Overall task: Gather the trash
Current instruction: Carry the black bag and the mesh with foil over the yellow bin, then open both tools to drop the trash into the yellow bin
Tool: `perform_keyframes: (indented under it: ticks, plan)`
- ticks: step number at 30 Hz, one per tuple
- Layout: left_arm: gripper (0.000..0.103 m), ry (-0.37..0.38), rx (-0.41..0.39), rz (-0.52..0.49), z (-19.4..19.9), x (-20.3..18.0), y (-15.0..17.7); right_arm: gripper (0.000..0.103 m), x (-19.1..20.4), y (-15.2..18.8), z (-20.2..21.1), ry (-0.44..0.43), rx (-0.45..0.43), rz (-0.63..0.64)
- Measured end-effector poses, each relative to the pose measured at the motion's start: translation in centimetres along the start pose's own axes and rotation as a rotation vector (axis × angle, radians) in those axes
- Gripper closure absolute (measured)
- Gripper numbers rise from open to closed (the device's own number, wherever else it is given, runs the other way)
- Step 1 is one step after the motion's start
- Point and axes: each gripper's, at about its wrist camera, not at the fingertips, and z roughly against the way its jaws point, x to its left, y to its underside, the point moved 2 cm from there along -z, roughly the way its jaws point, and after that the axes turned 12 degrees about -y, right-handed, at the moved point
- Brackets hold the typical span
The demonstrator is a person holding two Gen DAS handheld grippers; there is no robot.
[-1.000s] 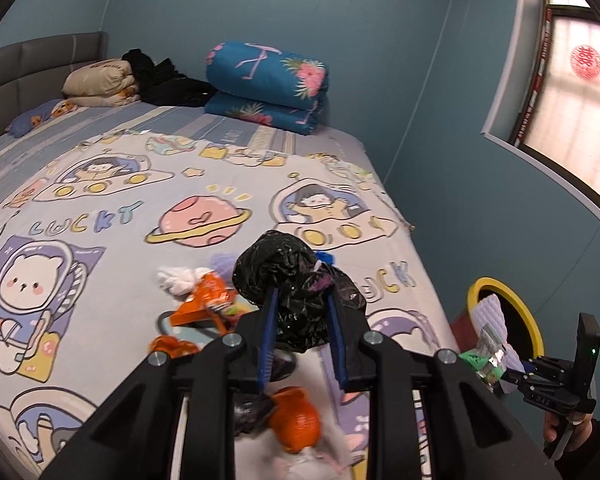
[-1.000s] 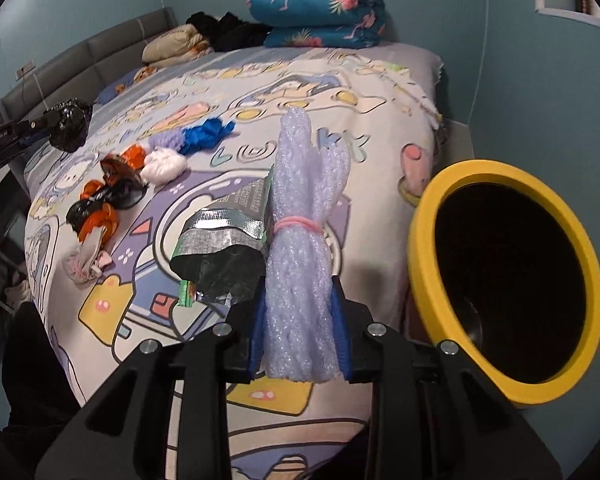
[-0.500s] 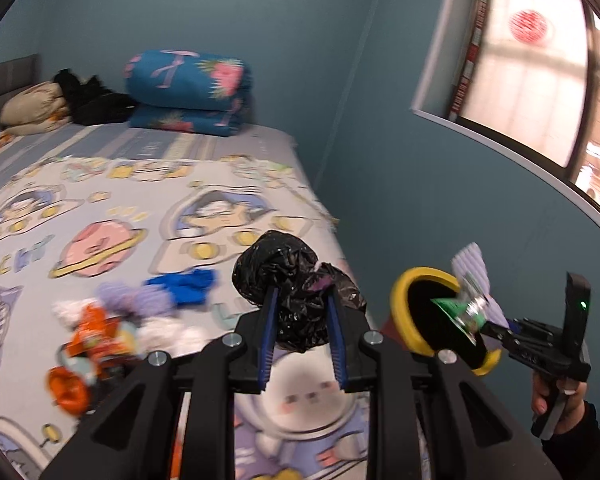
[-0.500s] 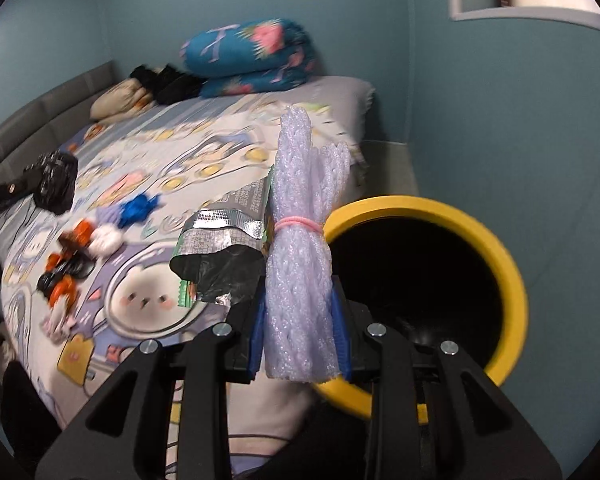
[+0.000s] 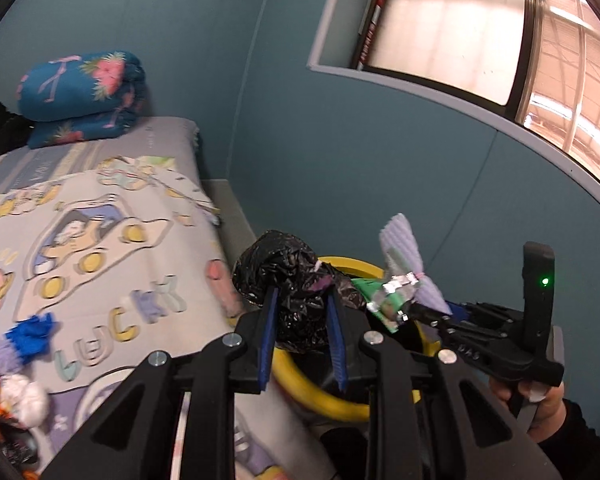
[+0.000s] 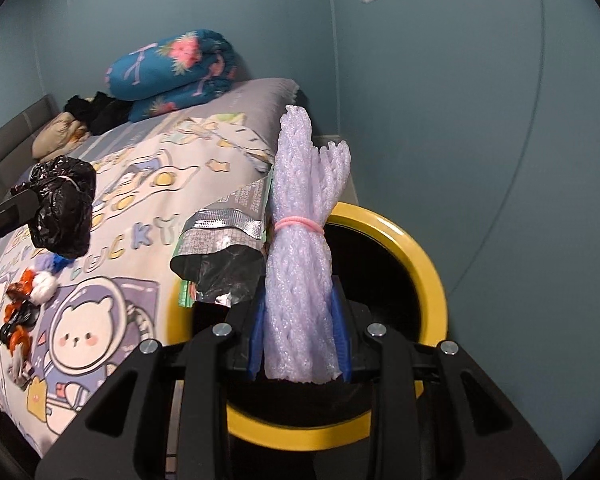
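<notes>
Both grippers are loaded up right at the bin. The left gripper [image 5: 302, 308] has its blue fingers [image 5: 269, 332] clamped on a crumpled black plastic bag [image 5: 284, 276]; in the left wrist view the bag sits dead centre, hanging over the near rim of the yellow-rimmed bin [image 5: 312, 390], which peeks out behind and below it.

The right gripper [image 6: 300, 320] is squeezed tight on a bundle of pale purple foam netting [image 6: 304, 264] with a pink rubber band [image 6: 298, 224] around its middle; a silver-lined snack wrapper [image 6: 220, 256] sticks out at about 9 o'clock from the bundle, touching it — can't tell if the fingers actually pinch the wrapper too or if it's just tucked against the netting. In the right wrist view the bin's dark mouth is right behind the bundle, rim curving round from 3 to 6 o'clock.

From the left camera you can also see the right gripper at 3 o'clock, coming in from the right edge with a hand [image 5: 540, 404] on its handle, its load poking over the bin.

More trash is on the bed [image 6: 148, 240] — a little heap of orange, white and blue scraps [image 6: 28, 304] at 9 o'clock in the right view, well apart from the bin; a folded blue floral blanket [image 6: 172, 68] sits at the far end against the wall.
</notes>
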Motion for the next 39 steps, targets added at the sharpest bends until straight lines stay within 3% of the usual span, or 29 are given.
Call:
perform_keyframes:
  ticks: [9,21,22,26,27,30,39]
  plan:
    - [0.081,0.012,0.055,-0.014,-4.4,-3.8,-0.3,0.075,-2.8,0.6,-1.8,0.064,0.042,-0.047]
    - [0.08,-0.011,0.124,0.015,-8.9,-5.1,-0.5,0.074,-3.9,0.8,-2.0,0.085,0.075,-0.052]
    - [0.079,-0.016,0.123,0.018,-8.9,-5.1,-0.5,0.073,-4.0,0.9,-2.0,0.086,0.075,-0.053]
    - [0.052,-0.057,0.108,0.031,-8.7,-4.9,-0.6,0.067,-4.1,0.8,-2.2,0.099,0.079,-0.058]
    - [0.05,-0.064,0.103,0.04,-8.6,-4.7,-0.6,0.065,-4.2,0.9,-2.2,0.1,0.08,-0.061]
    - [0.048,-0.057,0.101,0.053,-8.5,-4.2,-0.7,0.059,-4.4,1.0,-2.2,0.1,0.081,-0.071]
    - [0.048,-0.075,0.076,0.099,-6.7,-1.3,-1.0,0.059,-3.5,0.8,-1.3,0.104,0.064,-0.063]
